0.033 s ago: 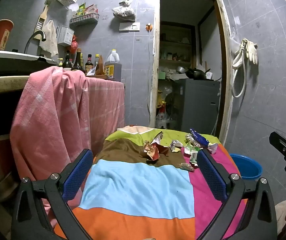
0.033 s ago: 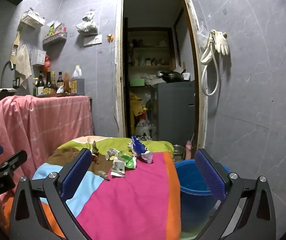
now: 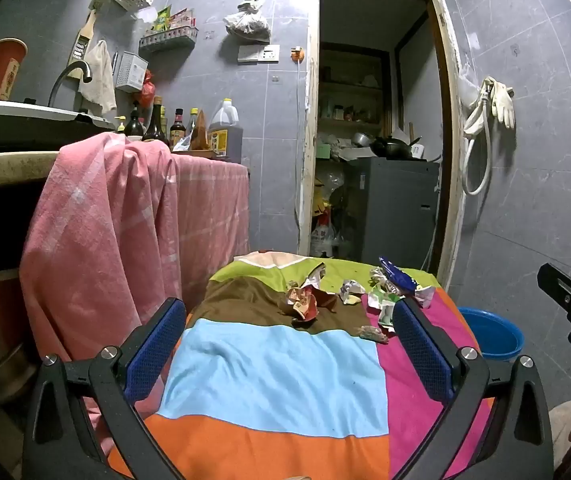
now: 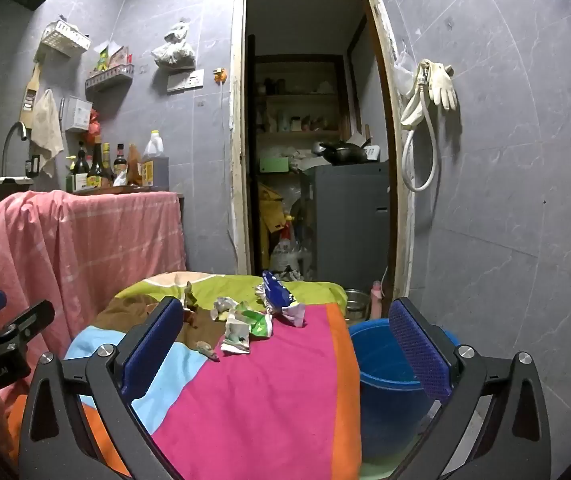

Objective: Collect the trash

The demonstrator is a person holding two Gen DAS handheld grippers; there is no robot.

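Several pieces of crumpled trash lie at the far end of a table under a colour-block cloth [image 3: 277, 376]: a red wrapper [image 3: 303, 304], a white paper ball [image 3: 350, 292], a green-white wrapper [image 4: 245, 328], a blue wrapper [image 4: 277, 292] and a small brown scrap [image 4: 207, 348]. My left gripper [image 3: 287, 306] hovers open over the near half of the table, short of the trash, with nothing between its fingers. My right gripper [image 4: 285, 304] is open too, over the table's right side. A blue bucket [image 4: 389, 364] stands on the floor right of the table.
A pink cloth [image 3: 97, 240] drapes over a counter on the left that carries bottles [image 3: 157, 124] and a sink tap. Behind the table a doorway [image 4: 309, 160] opens onto a grey cabinet and shelves. A hose and gloves [image 4: 429, 92] hang on the right wall.
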